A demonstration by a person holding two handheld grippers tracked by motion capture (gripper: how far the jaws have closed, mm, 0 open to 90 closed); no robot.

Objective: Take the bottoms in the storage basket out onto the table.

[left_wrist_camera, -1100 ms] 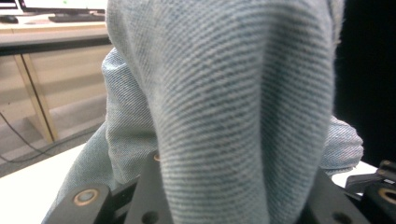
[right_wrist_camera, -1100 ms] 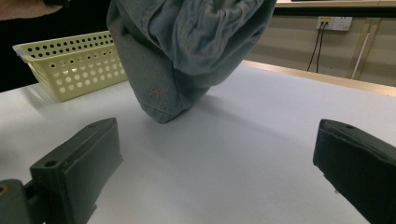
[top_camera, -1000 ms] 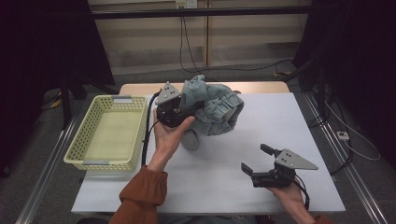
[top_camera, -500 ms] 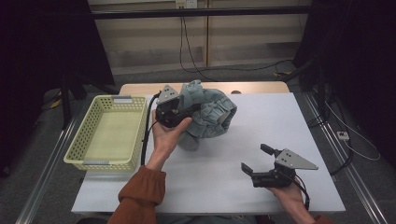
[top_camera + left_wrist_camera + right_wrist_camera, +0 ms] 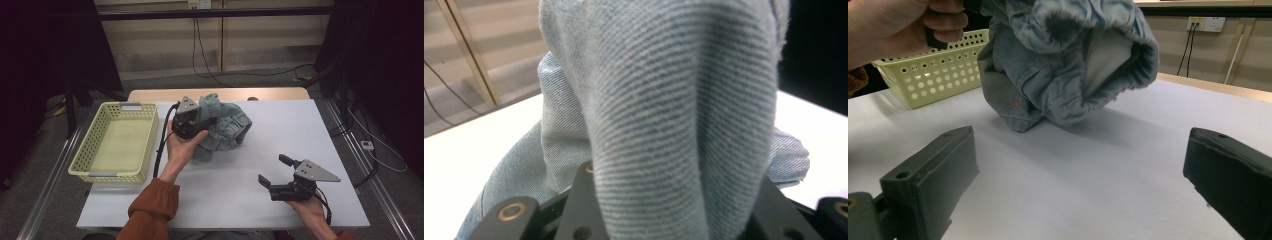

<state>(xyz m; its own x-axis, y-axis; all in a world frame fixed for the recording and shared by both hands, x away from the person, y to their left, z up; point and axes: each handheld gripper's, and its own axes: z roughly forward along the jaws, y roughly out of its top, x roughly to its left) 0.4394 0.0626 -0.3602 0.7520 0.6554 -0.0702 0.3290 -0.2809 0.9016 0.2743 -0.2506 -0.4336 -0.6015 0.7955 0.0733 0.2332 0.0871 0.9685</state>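
A crumpled pair of light blue jeans [image 5: 227, 130] hangs over the middle of the white table [image 5: 300, 125], lifted at one end. My left gripper [image 5: 200, 120] is shut on a fold of the denim, which drapes between its jaws in the left gripper view [image 5: 679, 125]. From the right gripper view the jeans [image 5: 1063, 60] hang just above the table, their lowest fold touching it. My right gripper [image 5: 274, 171] rests near the table's front right, open and holding nothing, its jaws wide apart [image 5: 1083, 185].
A pale yellow plastic basket [image 5: 117, 142] stands with nothing in it at the table's left edge, also seen behind the jeans as the basket [image 5: 923, 75]. Black cables trail on the floor beyond the table.
The left gripper has carried the jeans a little to the left, toward the basket, bunching them more. The right gripper has stayed still and open.
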